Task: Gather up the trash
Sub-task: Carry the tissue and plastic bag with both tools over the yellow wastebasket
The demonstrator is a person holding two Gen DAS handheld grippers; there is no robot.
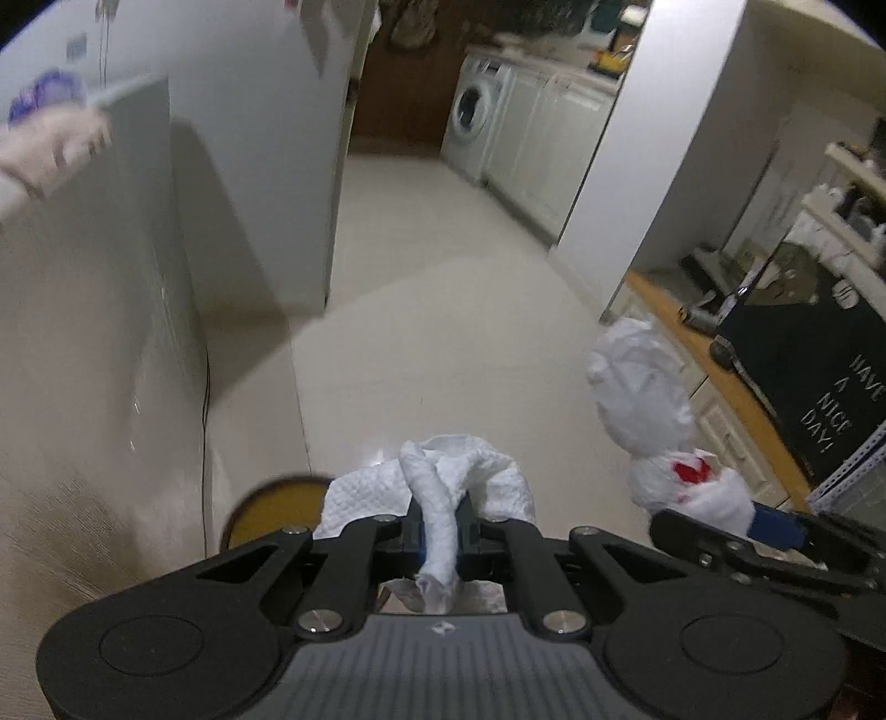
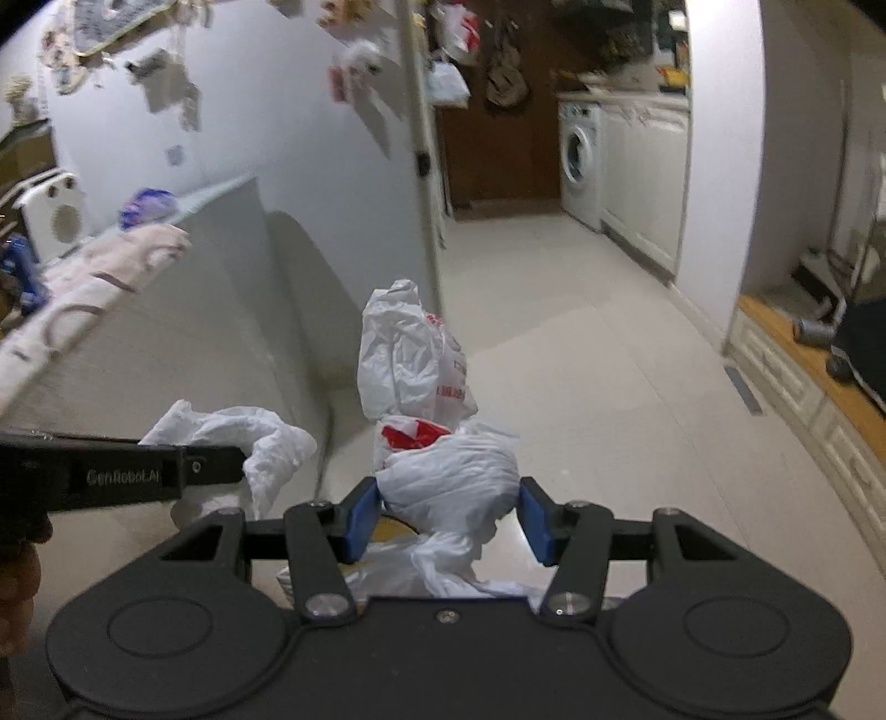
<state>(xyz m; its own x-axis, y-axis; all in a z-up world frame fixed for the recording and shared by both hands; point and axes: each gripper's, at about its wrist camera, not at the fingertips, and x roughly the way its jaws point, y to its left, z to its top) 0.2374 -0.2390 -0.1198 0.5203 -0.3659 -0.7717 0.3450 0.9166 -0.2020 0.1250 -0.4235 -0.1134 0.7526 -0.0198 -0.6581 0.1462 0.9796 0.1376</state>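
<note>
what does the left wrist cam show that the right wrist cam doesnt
Only the left wrist view shows the black sign reading HAVE A NICE DAY and a round yellow-topped thing low beside the paper towel.

Only the right wrist view shows the white heater-like appliance at the left and the bags hanging by the doorway.

Both show the left tongs shut on the paper towel, the right tongs clamped on the white plastic bag, and the washing machine.

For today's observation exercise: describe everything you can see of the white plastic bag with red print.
The plastic bag is thin, crinkled white film with red print, bunched into a lump. The right gripper is shut on its middle, blue pads pressing both sides. A loose end stands upright above; another twists down toward the camera. It hangs above the pale floor, beside the left gripper's paper towel.
</note>
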